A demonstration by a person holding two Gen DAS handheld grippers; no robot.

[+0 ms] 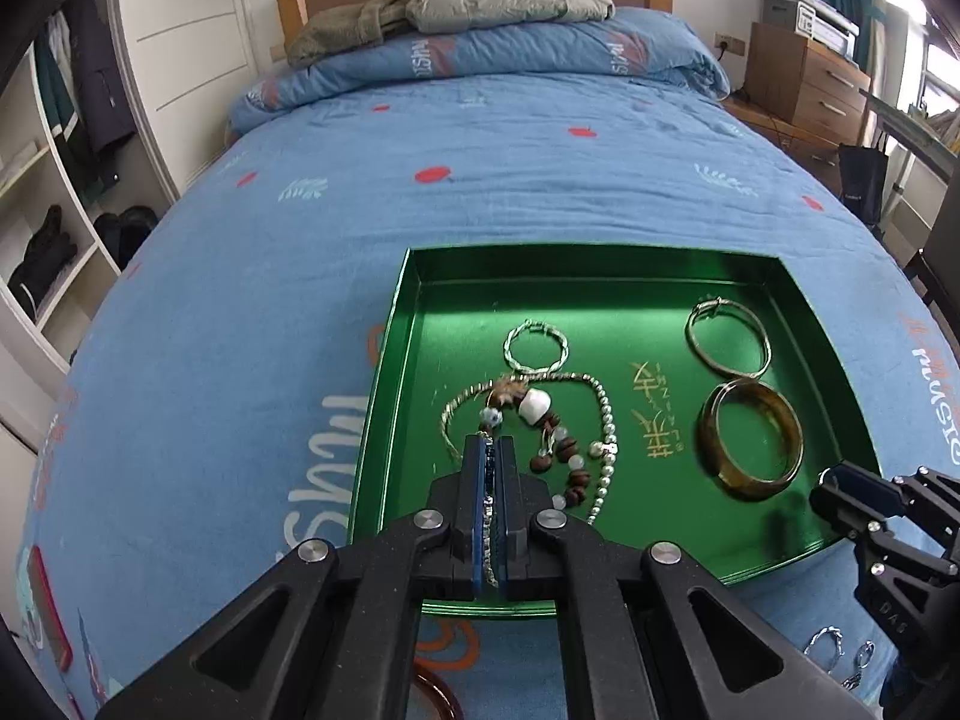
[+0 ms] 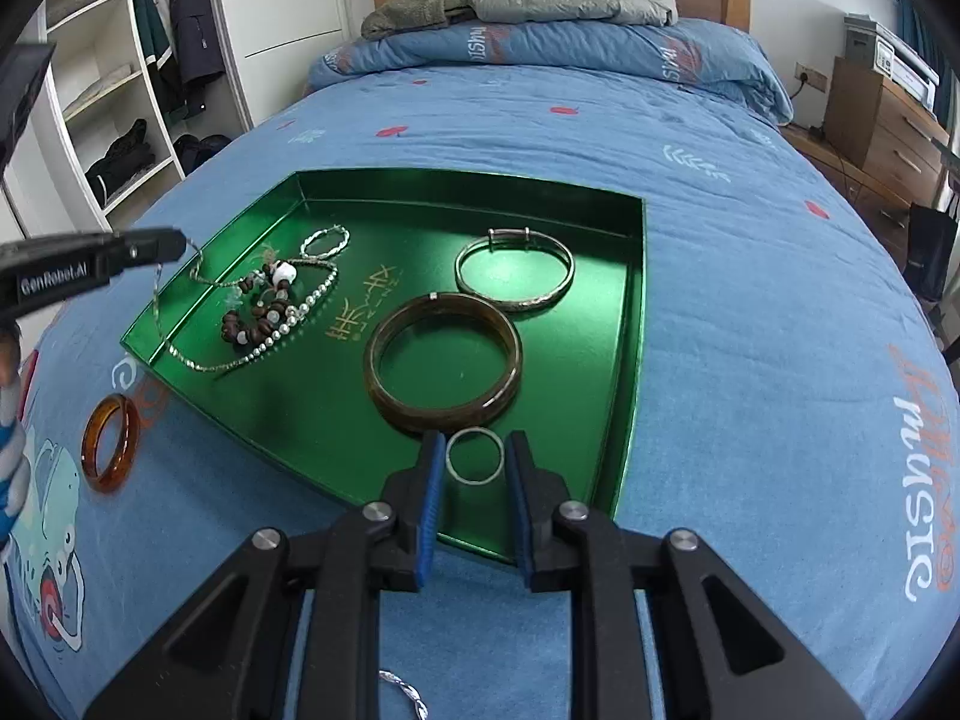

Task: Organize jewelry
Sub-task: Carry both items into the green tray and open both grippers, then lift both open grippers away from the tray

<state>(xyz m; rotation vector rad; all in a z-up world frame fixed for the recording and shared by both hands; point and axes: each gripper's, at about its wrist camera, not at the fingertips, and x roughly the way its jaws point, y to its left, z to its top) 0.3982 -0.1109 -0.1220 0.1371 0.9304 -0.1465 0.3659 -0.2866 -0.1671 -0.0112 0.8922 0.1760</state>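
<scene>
A green tray (image 1: 630,312) (image 2: 420,228) lies on the blue bed. In it are a twisted silver bracelet (image 1: 536,346) (image 2: 326,240), a silver bangle (image 1: 691,333) (image 2: 516,306), a brown bangle (image 1: 707,426) (image 2: 375,363), a brown bead bracelet (image 1: 555,450) (image 2: 258,318) and a silver bead necklace (image 1: 607,420) (image 2: 312,303). Over the tray's near left part, my left gripper (image 1: 491,441) (image 2: 174,243) is shut on a thin silver chain (image 1: 491,516) (image 2: 157,300) that trails down into the tray. My right gripper (image 2: 475,441) (image 1: 852,495) is shut on a small silver ring (image 2: 474,479) just above the tray's near edge.
An amber bangle (image 2: 89,450) (image 1: 441,697) lies on the bedcover left of the tray. Loose silver pieces (image 1: 825,645) (image 2: 408,690) lie near the bed's front. Folded bedding and coats (image 1: 510,0) are at the head; a wardrobe stands left, wooden drawers (image 1: 804,78) right.
</scene>
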